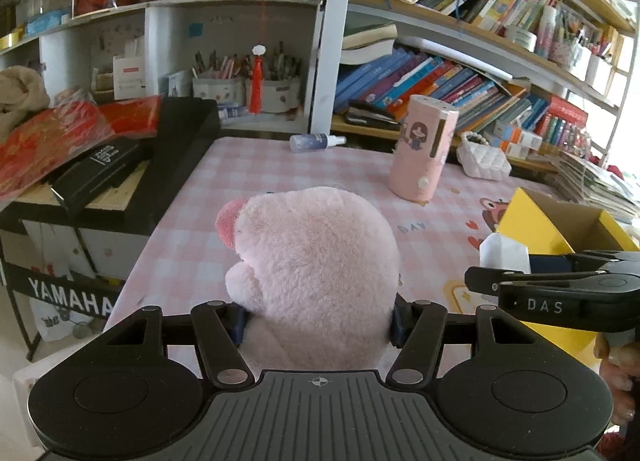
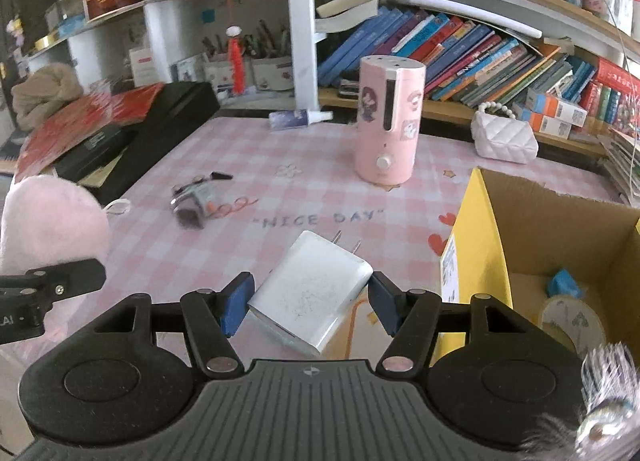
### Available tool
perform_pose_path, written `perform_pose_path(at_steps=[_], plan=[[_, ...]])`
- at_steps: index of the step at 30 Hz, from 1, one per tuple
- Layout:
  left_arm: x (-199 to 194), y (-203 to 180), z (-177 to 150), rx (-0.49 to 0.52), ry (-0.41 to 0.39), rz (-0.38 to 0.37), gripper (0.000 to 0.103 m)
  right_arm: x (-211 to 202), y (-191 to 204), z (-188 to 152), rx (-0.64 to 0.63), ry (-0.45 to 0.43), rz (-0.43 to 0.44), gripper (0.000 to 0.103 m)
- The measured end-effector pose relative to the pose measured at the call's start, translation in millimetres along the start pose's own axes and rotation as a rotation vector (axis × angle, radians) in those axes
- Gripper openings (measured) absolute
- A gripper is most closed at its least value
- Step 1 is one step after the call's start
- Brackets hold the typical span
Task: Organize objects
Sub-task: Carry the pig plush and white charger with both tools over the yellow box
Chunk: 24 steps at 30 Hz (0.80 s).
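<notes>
Charger [image 2: 310,293], clamped in right gripper [image 2: 308,303] beside the cardboard box [image 2: 476,229], should be released low inside; plush toy [image 1: 316,273], clamped in left gripper [image 1: 318,321], kept clear.

- My table [image 2: 248,149] wears a pink checked cloth printed with "NICE DAY" and small cartoon figures.
- A pink cylindrical appliance [image 2: 387,121] with stickers stands upright toward the far side.
- A small spray bottle [image 2: 300,119] lies on its side at the far edge, left of that appliance.
- A white quilted purse [image 2: 503,139] with a bead handle sits at the far right.
- A small cluttered bundle of odds and ends [image 2: 196,199] lies left of the middle; I can't tell what they are.
- An open yellow cardboard box [image 2: 476,237] stands at my right.
</notes>
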<state>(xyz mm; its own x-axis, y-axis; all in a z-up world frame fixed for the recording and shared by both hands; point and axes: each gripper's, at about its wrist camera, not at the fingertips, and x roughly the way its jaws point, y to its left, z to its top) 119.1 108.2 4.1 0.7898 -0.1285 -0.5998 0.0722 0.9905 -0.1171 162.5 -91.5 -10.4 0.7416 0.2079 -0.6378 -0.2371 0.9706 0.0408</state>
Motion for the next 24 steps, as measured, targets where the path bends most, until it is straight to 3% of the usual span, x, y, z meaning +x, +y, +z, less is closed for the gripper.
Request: perform_pose_path(at_steps=[24], plan=[[-102, -5, -73, 0.027, 0.000, -0.062, 0.060, -106, 40, -92, 0.042, 0.006, -0.019, 0.061]])
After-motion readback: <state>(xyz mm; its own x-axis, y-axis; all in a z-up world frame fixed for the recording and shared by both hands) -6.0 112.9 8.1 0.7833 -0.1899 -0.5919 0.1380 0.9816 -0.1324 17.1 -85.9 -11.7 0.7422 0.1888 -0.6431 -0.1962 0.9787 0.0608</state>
